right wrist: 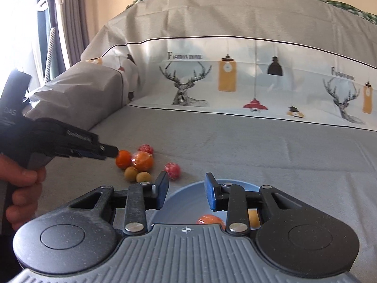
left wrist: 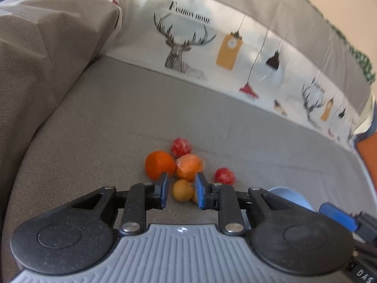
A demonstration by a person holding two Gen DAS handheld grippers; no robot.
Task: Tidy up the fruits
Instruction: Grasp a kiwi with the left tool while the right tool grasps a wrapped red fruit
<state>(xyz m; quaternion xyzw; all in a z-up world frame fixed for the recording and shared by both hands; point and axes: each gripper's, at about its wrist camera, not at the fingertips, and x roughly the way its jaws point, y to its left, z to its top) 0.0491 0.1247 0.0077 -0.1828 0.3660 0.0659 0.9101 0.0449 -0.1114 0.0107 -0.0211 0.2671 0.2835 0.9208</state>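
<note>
Several fruits lie in a cluster on the grey sofa seat: a bright orange (left wrist: 159, 168) (right wrist: 123, 159), a plastic-wrapped orange (left wrist: 189, 167) (right wrist: 142, 160), two red fruits (left wrist: 180, 147) (left wrist: 224, 176) (right wrist: 173, 170) and small yellow fruits (left wrist: 182, 190) (right wrist: 131, 173). My left gripper (left wrist: 181, 192) is open and empty, just above the small yellow fruit; it also shows in the right wrist view (right wrist: 110, 152) beside the bright orange. My right gripper (right wrist: 186, 194) is open and empty over a light blue bowl (right wrist: 181, 202) (left wrist: 291, 197) that holds a wrapped orange (right wrist: 209, 219) and a yellow fruit (right wrist: 254, 219).
The sofa backrest carries a white cloth with deer and lamp prints (right wrist: 235, 80). A grey cushion (left wrist: 47, 54) (right wrist: 80, 96) stands at the left. An orange cushion (left wrist: 368, 158) is at the far right. Curtains and a window (right wrist: 28, 23) are beyond the sofa's left end.
</note>
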